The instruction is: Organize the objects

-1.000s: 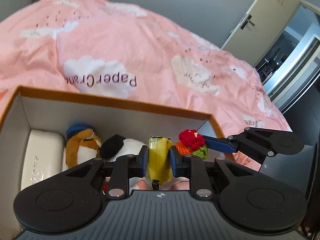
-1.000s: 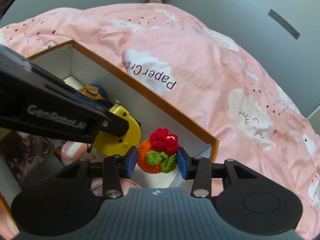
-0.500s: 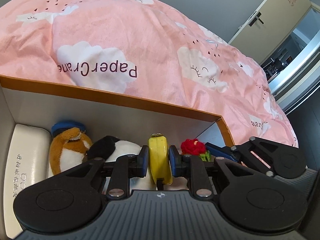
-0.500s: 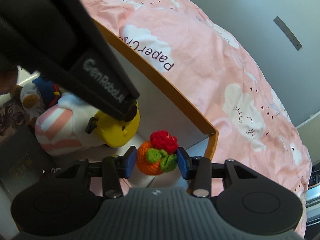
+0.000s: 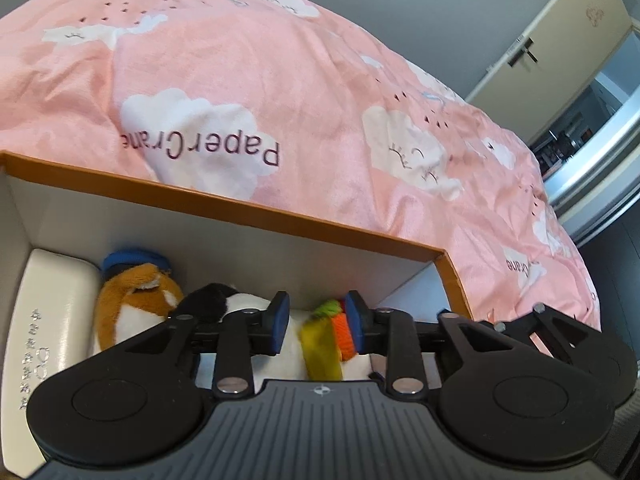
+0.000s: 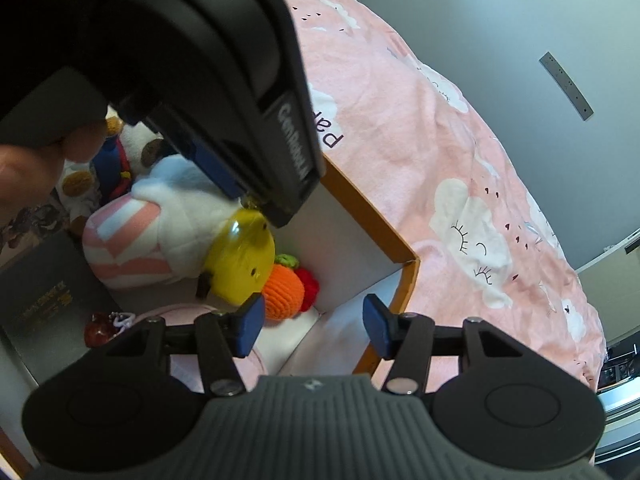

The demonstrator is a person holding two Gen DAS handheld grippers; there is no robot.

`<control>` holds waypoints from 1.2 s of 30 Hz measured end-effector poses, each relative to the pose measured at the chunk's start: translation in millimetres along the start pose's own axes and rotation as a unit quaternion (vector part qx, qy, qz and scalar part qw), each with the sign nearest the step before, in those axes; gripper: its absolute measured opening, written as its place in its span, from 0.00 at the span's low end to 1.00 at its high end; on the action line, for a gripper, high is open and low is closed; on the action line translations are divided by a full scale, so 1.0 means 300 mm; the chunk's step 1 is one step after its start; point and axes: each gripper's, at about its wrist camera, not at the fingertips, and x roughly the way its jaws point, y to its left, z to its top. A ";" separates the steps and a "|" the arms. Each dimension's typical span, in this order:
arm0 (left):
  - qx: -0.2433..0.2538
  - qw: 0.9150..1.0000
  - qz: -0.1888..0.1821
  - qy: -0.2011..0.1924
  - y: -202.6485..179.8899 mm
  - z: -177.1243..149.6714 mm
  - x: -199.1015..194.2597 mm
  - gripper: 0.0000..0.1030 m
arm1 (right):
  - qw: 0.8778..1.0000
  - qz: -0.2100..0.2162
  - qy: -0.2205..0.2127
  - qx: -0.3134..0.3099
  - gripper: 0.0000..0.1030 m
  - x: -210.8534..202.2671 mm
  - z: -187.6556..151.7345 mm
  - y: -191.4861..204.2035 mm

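The orange-rimmed cardboard box [image 5: 248,210] lies on a pink bed. My left gripper [image 5: 318,322] hangs inside it with its jaws opening. A round yellow toy [image 5: 320,346] sits loose below and between the pads, and neither pad presses on it. From the right wrist view the yellow toy [image 6: 240,264] rests against an orange crochet fruit with a red flower [image 6: 286,292] in the box's far corner. My right gripper [image 6: 314,326] is also opening. It has nothing between its pads, and the crochet fruit lies just beyond its left pad.
The box also holds a white case [image 5: 52,320], a brown plush with a blue cap [image 5: 136,296], a pink-striped white plush [image 6: 132,240], a dark book [image 6: 40,300] and a small red trinket [image 6: 100,328]. The left gripper's black housing [image 6: 200,80] looms overhead.
Both grippers have opened. The left let go of the yellow toy and the right let go of the crochet fruit. Both things now lie together in the box corner.
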 end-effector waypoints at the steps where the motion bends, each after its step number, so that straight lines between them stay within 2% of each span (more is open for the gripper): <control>1: -0.004 1.000 0.001 -0.006 0.002 -0.002 -0.010 0.36 | 1.000 -0.001 -0.001 0.000 0.55 -0.005 -0.001 0.000; 3: -0.006 1.000 0.006 -0.022 0.002 -0.008 -0.031 0.44 | 1.000 -0.004 -0.003 0.006 0.56 -0.018 -0.001 -0.003; 5: -0.003 0.999 0.016 -0.043 -0.004 -0.017 -0.063 0.46 | 1.000 -0.006 -0.008 0.013 0.57 -0.040 -0.001 -0.008; 12: 0.011 0.992 0.041 -0.117 -0.041 -0.042 -0.220 0.47 | 0.999 -0.019 -0.035 0.035 0.65 -0.171 -0.017 -0.029; 17: 0.030 0.985 0.078 -0.154 -0.083 -0.070 -0.357 0.47 | 0.994 0.001 -0.061 0.087 0.65 -0.317 -0.033 -0.043; 21: 0.077 0.976 0.095 -0.181 -0.127 -0.131 -0.464 0.48 | 0.984 0.035 -0.091 0.152 0.76 -0.427 -0.046 -0.060; 23: 0.101 0.972 0.099 -0.188 -0.147 -0.169 -0.511 0.48 | 0.978 0.047 -0.101 0.179 0.76 -0.471 -0.078 -0.056; 26: 0.119 0.964 0.108 -0.212 -0.166 -0.226 -0.596 0.49 | 0.969 0.042 -0.108 0.217 0.77 -0.509 -0.090 -0.027; 30: 0.154 0.946 0.125 -0.257 -0.188 -0.307 -0.714 0.54 | 0.952 0.041 -0.131 0.274 0.84 -0.579 -0.122 -0.001; 34: 0.164 0.938 0.146 -0.267 -0.180 -0.380 -0.789 0.54 | 0.936 0.053 -0.156 0.311 0.87 -0.671 -0.152 0.038; 35: 0.168 0.936 0.152 -0.270 -0.177 -0.401 -0.803 0.54 | 0.931 0.048 -0.163 0.322 0.91 -0.693 -0.160 0.052; 36: 0.173 0.933 0.159 -0.273 -0.173 -0.422 -0.815 0.59 | 0.928 0.043 -0.171 0.330 0.93 -0.716 -0.168 0.062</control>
